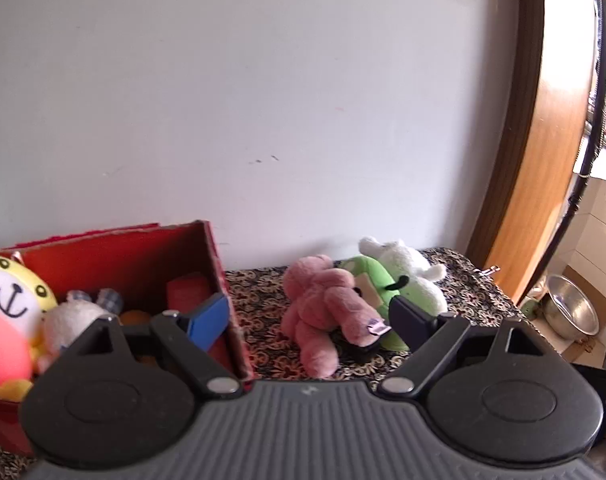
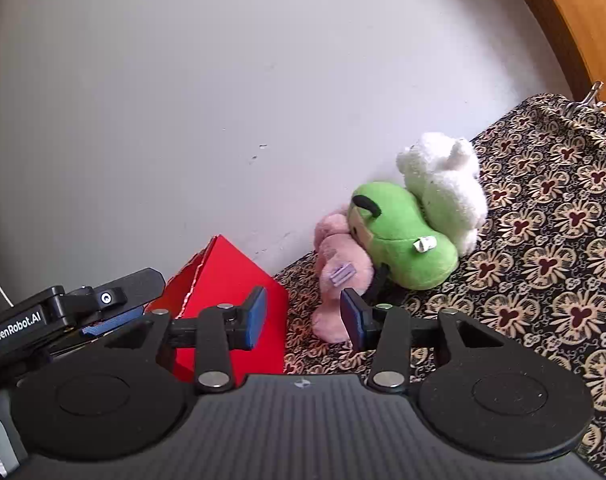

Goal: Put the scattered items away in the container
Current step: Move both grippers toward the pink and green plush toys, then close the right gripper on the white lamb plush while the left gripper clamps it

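We see a red box (image 1: 123,252) of what looks like matt cardboard, its top edge rough and frayed; the pink toy (image 1: 327,300), green toy (image 2: 399,240) and white toy (image 2: 447,184) are fuzzy plush cloth; the tablecloth (image 2: 543,240) is woven printed fabric; the bowl (image 1: 571,312) is shiny metal; the door frame (image 1: 543,160) is glossy varnished wood; the wall (image 1: 263,100) is matt and lightly scuffed.
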The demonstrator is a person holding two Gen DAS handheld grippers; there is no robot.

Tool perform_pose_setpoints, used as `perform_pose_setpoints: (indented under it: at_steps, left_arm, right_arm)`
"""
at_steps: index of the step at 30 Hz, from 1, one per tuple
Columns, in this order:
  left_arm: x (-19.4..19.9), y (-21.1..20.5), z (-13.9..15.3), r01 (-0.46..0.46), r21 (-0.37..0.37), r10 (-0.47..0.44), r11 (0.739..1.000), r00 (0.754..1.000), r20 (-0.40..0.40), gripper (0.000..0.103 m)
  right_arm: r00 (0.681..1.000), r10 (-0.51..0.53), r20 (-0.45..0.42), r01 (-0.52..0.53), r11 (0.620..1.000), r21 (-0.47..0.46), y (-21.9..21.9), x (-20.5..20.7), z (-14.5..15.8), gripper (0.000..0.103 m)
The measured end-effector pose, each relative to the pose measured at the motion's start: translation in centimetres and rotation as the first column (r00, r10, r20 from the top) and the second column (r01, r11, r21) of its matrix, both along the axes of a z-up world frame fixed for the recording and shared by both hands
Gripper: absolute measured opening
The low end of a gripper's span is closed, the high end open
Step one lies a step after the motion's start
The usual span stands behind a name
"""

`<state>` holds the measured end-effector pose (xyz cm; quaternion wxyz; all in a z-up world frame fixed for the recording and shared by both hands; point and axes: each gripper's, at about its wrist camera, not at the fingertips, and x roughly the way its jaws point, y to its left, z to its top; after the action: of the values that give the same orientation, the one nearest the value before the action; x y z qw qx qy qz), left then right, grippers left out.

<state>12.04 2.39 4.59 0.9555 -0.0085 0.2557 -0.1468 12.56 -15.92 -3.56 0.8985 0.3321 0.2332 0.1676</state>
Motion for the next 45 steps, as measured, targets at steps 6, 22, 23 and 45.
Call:
perform_pose_setpoints:
  at_steps: [6,22,23,45]
  left_arm:
    - [1.6,-4.5,-2.3,0.124,-0.002,-0.123,0.992,0.991,-0.042,0.082]
    - [6.6,-6.3,-6.1,0.13,-0.081,-0.14,0.988,0.982,-0.127,0.081]
    - [6.7,-6.8,-5.9,0.15,-0.075,-0.158,0.986,0.981,-0.115,0.081]
    - [9.6,-9.8,-7.1,0.364,-0.244,-0.412,0.899,0.891,-0.19,0.068]
  right_arm:
    - [0.995,-0.089,-0.053,0.09,0.996,0.004,-4.0,0.1,-1.3,0.044]
    - [0.988,-0.126,-0.093,0.124,0.992,-0.026,-8.0,4.9,-2.0,0.044]
    - [0.986,-0.137,-0.096,0.134,0.99,-0.03,-8.2,5.3,-2.0,0.044]
    - [0.991,-0.063,-0.118,0.057,0.997,-0.053,-10.9,7.0,-2.7,0.019]
